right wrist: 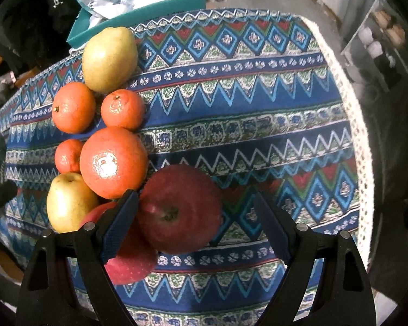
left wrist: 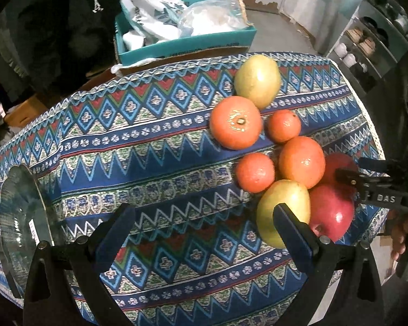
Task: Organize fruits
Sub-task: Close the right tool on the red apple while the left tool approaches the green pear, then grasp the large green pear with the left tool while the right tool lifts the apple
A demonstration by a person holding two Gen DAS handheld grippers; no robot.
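Observation:
Fruit lies in a cluster on the patterned tablecloth [left wrist: 155, 146]: two yellow-green pears [left wrist: 258, 81] [left wrist: 283, 212], several oranges [left wrist: 235, 122] and two red apples [left wrist: 330, 212]. My left gripper [left wrist: 204, 225] is open above the cloth, left of the near pear, its right finger overlapping that pear. My right gripper [right wrist: 195, 212] is open around a red apple [right wrist: 179, 209]; the left finger touches it, the right finger stands apart. The second apple [right wrist: 130, 263] lies under the left finger. The right gripper also shows in the left wrist view [left wrist: 351, 176] over the apples.
A clear glass bowl [left wrist: 21, 214] sits at the table's left edge. A teal box [left wrist: 185, 43] with white bags stands behind the table. The tablecloth's lace edge [right wrist: 359, 135] marks the right side. A shelf [left wrist: 367, 54] stands far right.

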